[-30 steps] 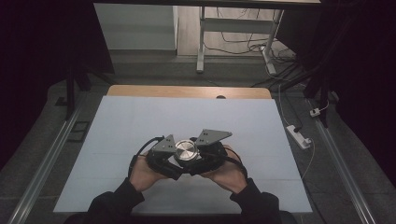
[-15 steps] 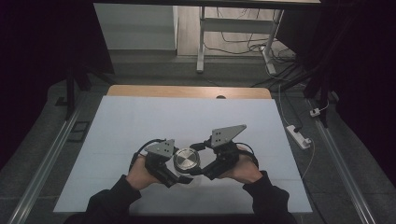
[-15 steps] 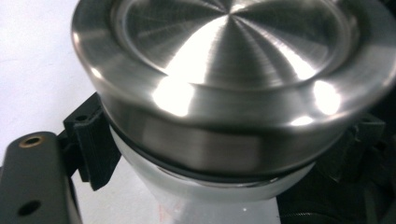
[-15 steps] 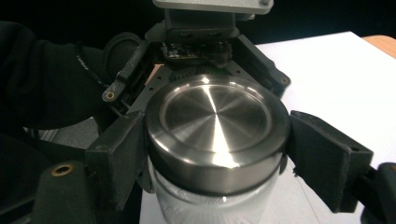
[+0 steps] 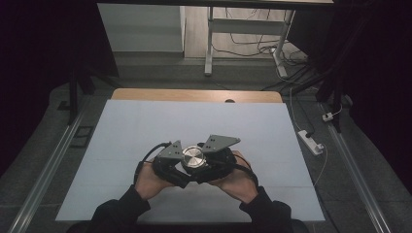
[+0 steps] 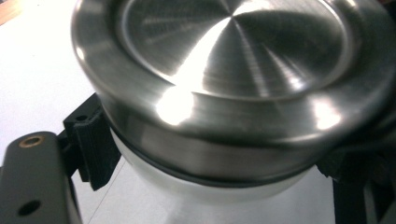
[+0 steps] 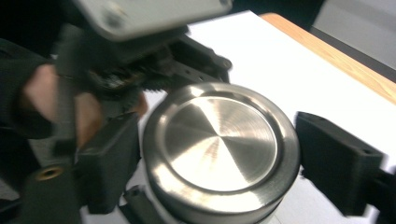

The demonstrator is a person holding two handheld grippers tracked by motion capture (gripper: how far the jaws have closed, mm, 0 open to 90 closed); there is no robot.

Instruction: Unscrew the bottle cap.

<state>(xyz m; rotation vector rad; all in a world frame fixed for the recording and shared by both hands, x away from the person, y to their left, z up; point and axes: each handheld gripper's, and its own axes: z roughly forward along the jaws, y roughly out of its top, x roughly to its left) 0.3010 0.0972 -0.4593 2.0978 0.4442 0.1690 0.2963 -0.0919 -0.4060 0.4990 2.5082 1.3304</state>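
Observation:
A round jar with a brushed metal lid (image 5: 193, 156) is held above the white table sheet (image 5: 145, 121) near its front. My left gripper (image 5: 182, 166) is shut on the jar's pale body just under the lid (image 6: 243, 60); one black pad (image 6: 91, 144) presses on its side. My right gripper (image 5: 206, 163) comes in from the other side with its jaws around the lid (image 7: 219, 144). Its left pad (image 7: 112, 158) touches the rim and its right pad (image 7: 341, 163) stands against the far edge. Those jaws have just been opening slightly with the lid between them.
A hand holds each gripper, the forearms coming in from the bottom edge. A wooden table edge (image 5: 194, 94) borders the sheet at the back. A white power strip (image 5: 311, 142) and cables lie on the floor to the right; a metal rail (image 5: 48, 165) runs along the left.
Half a second ago the right gripper swung out to the right and the hands spread apart. It has since come back in beside the left one. The jar stays in the left gripper.

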